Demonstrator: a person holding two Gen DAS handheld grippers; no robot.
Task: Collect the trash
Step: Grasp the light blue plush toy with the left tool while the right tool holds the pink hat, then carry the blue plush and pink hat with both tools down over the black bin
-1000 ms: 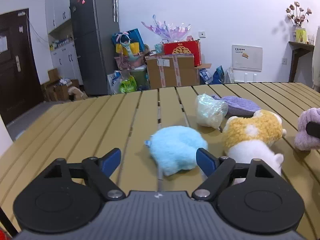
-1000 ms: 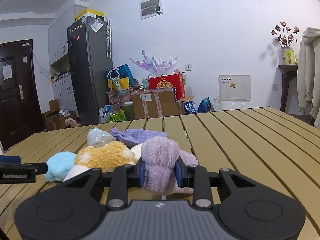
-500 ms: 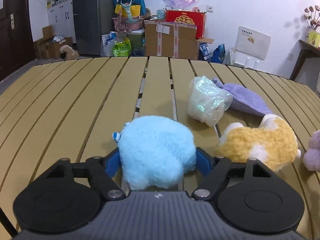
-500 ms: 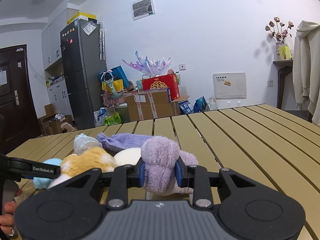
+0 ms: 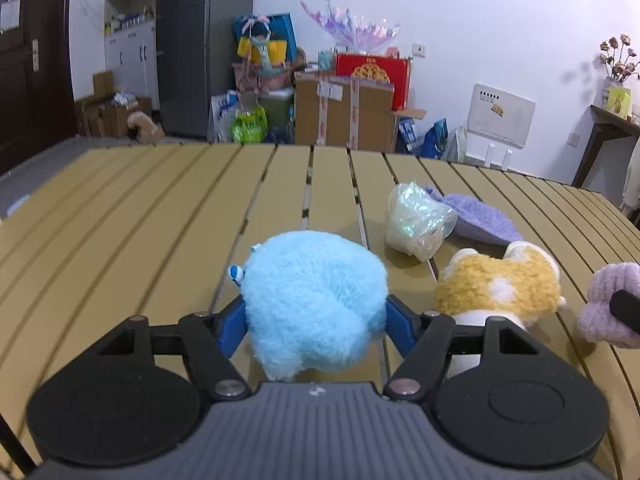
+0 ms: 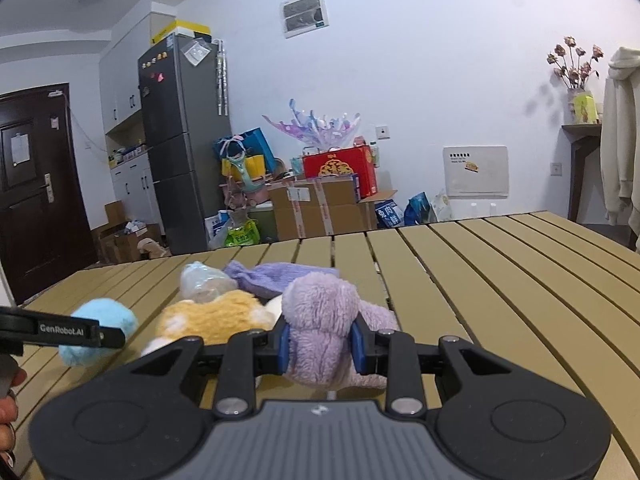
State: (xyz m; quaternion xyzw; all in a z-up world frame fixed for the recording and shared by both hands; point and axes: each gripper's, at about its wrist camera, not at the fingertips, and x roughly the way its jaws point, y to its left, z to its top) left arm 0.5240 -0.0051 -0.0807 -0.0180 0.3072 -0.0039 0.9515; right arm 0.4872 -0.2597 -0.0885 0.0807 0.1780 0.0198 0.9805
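the left gripper [image 5: 316,314] had just been closing on a fluffy sky-blue plush toy [image 5: 316,300] between its pads; the right gripper [image 6: 320,346] clamped a lilac plush toy [image 6: 324,324]. squeezing firmly before lifting looked wise.

A fluffy blue plush [image 5: 316,300] sits on the slatted bench [image 5: 160,216]. Beside it lie a yellow plush [image 5: 496,286], a purple plush [image 6: 324,320] and a crumpled plastic wrapper [image 5: 418,220].

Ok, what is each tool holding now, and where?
Left tool has just been closing on the blue plush, pads at its sides. Right tool clamps the purple plush across its middle.
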